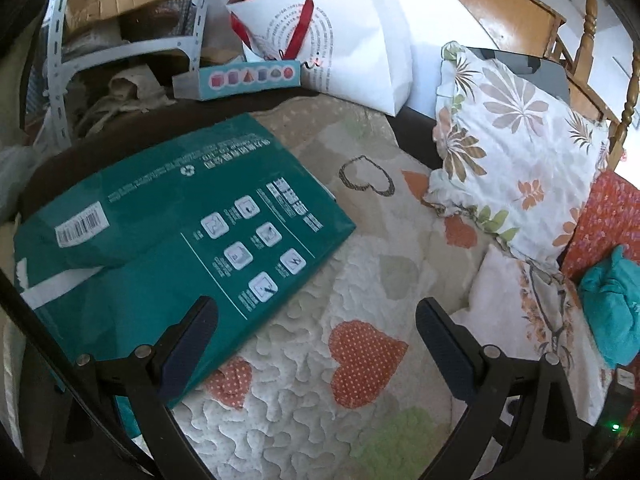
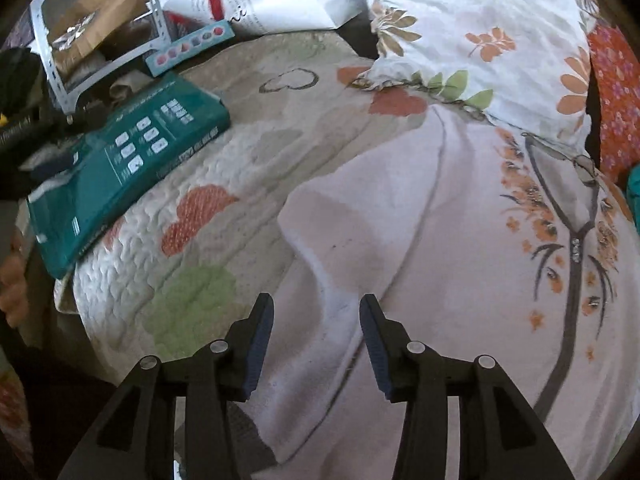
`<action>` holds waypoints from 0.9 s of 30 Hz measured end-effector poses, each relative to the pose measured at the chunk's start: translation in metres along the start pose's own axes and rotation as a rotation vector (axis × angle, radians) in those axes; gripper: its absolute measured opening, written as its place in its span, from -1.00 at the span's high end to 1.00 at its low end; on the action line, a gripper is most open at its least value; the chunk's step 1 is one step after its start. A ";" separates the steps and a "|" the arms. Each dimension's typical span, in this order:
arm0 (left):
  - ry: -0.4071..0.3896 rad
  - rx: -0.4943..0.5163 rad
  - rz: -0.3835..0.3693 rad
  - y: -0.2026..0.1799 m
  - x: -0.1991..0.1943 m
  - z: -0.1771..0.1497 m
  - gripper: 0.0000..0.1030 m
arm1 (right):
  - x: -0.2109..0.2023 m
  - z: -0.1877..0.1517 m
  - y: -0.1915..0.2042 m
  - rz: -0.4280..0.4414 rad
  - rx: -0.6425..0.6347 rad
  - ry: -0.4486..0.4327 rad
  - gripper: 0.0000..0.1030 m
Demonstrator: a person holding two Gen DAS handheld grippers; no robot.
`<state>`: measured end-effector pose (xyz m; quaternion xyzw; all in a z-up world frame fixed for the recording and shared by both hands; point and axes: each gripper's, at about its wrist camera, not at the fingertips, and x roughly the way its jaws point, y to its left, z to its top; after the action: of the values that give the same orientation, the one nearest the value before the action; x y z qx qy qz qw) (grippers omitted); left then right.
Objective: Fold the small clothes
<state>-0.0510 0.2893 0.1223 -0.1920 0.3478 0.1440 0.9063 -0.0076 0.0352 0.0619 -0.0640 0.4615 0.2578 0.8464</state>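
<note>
A small white garment (image 2: 440, 240) with an orange flower and dark branch print lies spread on the heart-patterned quilt (image 2: 224, 184). My right gripper (image 2: 316, 312) is open and empty, just above the garment's left part. In the left wrist view the garment (image 1: 516, 304) lies at the right. My left gripper (image 1: 316, 320) is open wide and empty over the quilt (image 1: 304, 360), to the left of the garment. A teal cloth (image 1: 612, 304) lies bunched at the far right.
A flat green package (image 1: 168, 232) lies on the quilt's left side, also in the right wrist view (image 2: 120, 168). A floral pillow (image 1: 516, 140) and a red cushion (image 1: 608, 216) sit to the right. A white paper bag (image 1: 340, 48), a small box (image 1: 240, 78) and a metal shelf (image 1: 60, 60) stand behind.
</note>
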 end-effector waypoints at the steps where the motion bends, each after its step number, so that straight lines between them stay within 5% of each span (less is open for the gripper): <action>1: 0.009 -0.004 -0.011 0.001 0.000 0.000 -0.93 | 0.001 0.001 0.001 0.012 0.003 -0.001 0.06; 6: 0.025 -0.032 -0.061 0.006 -0.001 0.001 -0.93 | 0.030 -0.011 0.016 0.024 -0.036 0.099 0.05; 8: 0.019 -0.042 -0.068 0.009 -0.004 0.001 -0.93 | 0.039 -0.015 0.025 -0.017 -0.072 0.114 0.19; 10: 0.004 -0.053 -0.066 0.013 -0.009 0.002 -0.93 | 0.038 -0.007 0.030 -0.019 -0.060 0.106 0.87; 15: -0.071 -0.151 -0.024 0.038 -0.022 0.007 -0.93 | 0.043 0.037 0.049 0.044 -0.008 0.024 0.87; 22: -0.211 -0.260 -0.004 0.062 -0.051 0.011 -0.93 | 0.088 0.129 0.111 0.355 0.078 -0.027 0.81; 24: -0.222 -0.250 0.000 0.059 -0.053 0.011 -0.93 | 0.095 0.144 0.125 0.368 0.050 -0.023 0.79; 27: -0.199 -0.198 0.003 0.046 -0.048 0.010 -0.93 | 0.084 0.148 0.124 0.338 0.025 -0.047 0.47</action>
<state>-0.0973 0.3283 0.1510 -0.2649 0.2408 0.1973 0.9126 0.0785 0.2250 0.0938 0.0309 0.4489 0.3920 0.8024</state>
